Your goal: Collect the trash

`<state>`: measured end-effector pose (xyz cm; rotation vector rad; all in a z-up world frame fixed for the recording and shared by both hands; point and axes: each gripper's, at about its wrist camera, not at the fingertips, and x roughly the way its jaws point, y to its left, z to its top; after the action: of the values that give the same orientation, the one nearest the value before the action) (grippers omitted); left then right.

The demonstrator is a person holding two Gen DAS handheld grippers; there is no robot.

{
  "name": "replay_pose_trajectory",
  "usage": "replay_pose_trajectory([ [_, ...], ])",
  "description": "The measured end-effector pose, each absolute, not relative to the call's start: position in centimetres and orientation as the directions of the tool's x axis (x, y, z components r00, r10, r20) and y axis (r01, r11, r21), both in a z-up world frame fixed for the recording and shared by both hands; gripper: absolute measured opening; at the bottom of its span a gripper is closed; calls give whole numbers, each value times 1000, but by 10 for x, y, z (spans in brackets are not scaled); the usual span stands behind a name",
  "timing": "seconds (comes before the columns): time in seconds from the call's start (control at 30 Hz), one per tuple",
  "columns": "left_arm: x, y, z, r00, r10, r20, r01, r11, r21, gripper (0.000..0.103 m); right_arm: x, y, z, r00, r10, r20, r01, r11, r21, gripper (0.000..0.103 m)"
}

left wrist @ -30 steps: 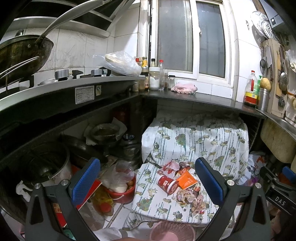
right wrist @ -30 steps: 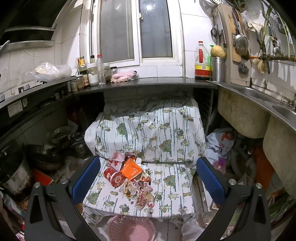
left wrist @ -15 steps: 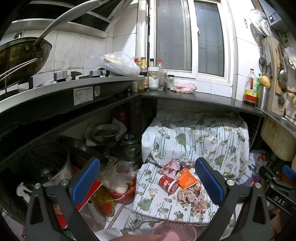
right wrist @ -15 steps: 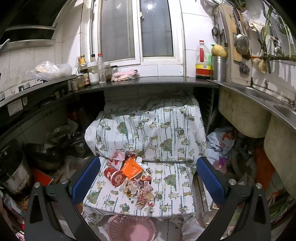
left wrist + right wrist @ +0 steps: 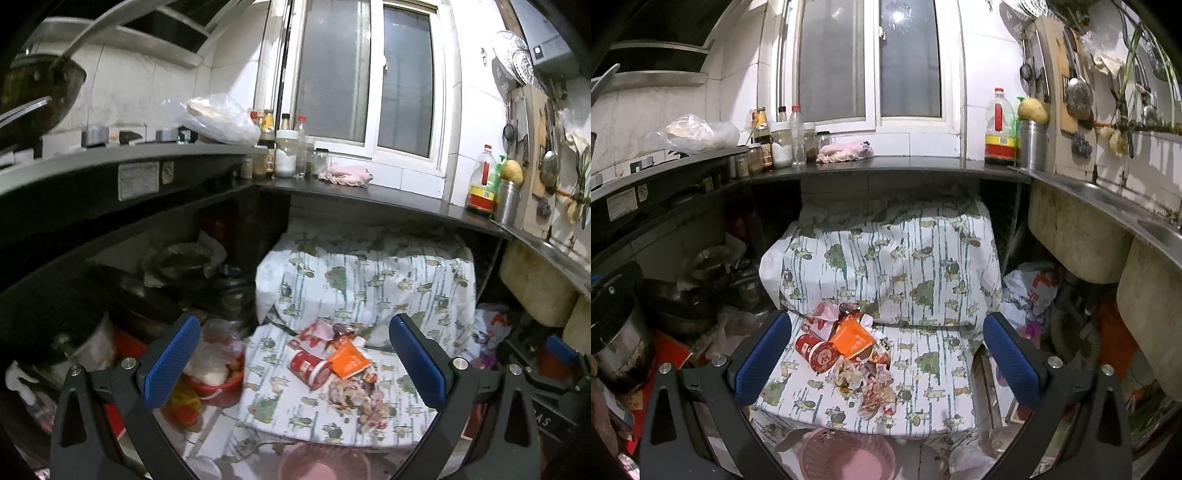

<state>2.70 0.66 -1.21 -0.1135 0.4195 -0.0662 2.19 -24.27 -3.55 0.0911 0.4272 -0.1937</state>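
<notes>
A pile of trash lies on a frog-patterned cloth point(image 5: 365, 280) point(image 5: 886, 258) under the counter: a red cup point(image 5: 309, 369) point(image 5: 817, 352) on its side, an orange carton point(image 5: 347, 363) point(image 5: 851, 338), red-white wrappers point(image 5: 314, 330) point(image 5: 825, 312) and crumpled scraps point(image 5: 364, 397) point(image 5: 866, 380). A pink mesh basket point(image 5: 323, 463) point(image 5: 847, 458) stands on the floor in front. My left gripper point(image 5: 295, 365) and right gripper point(image 5: 886, 360) are both open, empty, and held back from the pile.
Pots and a red bucket point(image 5: 218, 380) crowd the shelf space at left. Concrete sinks point(image 5: 1078, 236) and plastic bags point(image 5: 1030, 291) are at right. The counter point(image 5: 886, 171) above holds bottles and jars. My right gripper point(image 5: 546, 369) shows at the left view's right edge.
Both cameras have shifted slightly; the left view turned a little to the right. The trash has not moved and both grippers stay open.
</notes>
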Motion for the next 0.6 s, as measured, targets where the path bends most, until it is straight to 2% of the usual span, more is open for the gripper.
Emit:
replay_pose_trajectory([
  [0.37, 36, 7, -17, 910, -95, -405, 24, 984, -177, 103, 9, -244, -31, 918, -194, -345, 222, 974, 44, 103],
  [0.6, 36, -7, -20, 930, 23, -368, -50, 997, -65, 103, -1, -239, -27, 923, -281, -262, 289, 957, -9, 103],
])
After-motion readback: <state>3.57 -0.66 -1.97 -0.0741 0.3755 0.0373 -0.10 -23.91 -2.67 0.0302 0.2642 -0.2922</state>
